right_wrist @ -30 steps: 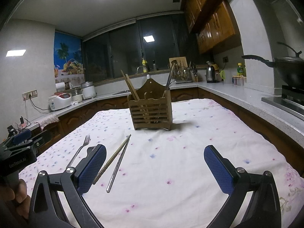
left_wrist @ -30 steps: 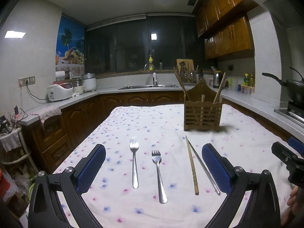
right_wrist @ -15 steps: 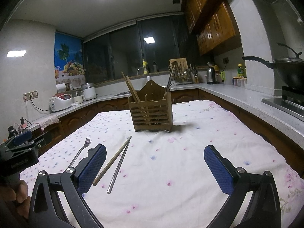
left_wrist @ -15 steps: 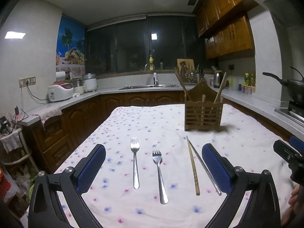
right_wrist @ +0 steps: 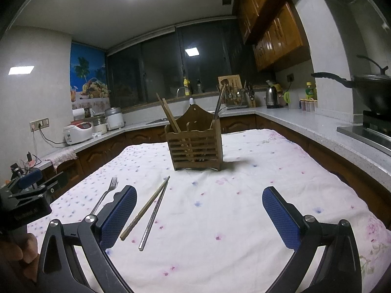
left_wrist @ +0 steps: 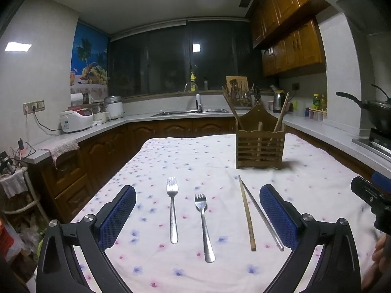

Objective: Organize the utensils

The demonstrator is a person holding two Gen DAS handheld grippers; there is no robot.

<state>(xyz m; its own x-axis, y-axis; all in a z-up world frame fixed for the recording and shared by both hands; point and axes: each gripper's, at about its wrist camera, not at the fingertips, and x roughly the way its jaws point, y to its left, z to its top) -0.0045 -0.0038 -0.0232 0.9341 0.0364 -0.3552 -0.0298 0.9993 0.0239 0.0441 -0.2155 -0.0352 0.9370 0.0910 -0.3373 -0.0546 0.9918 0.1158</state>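
Observation:
Two steel forks lie side by side on the flowered tablecloth: a left fork and a right fork. A wooden chopstick and a steel chopstick lie to their right; both also show in the right wrist view. A wooden utensil holder stands further back with chopsticks in it. My left gripper is open and empty, above the forks. My right gripper is open and empty, right of the chopsticks.
The tablecloth covers a table ringed by kitchen counters. A rice cooker stands at the left, a sink at the back, a wok on the stove at the right.
Both grippers have barely moved; the views have shifted very slightly. Both stay open and empty.

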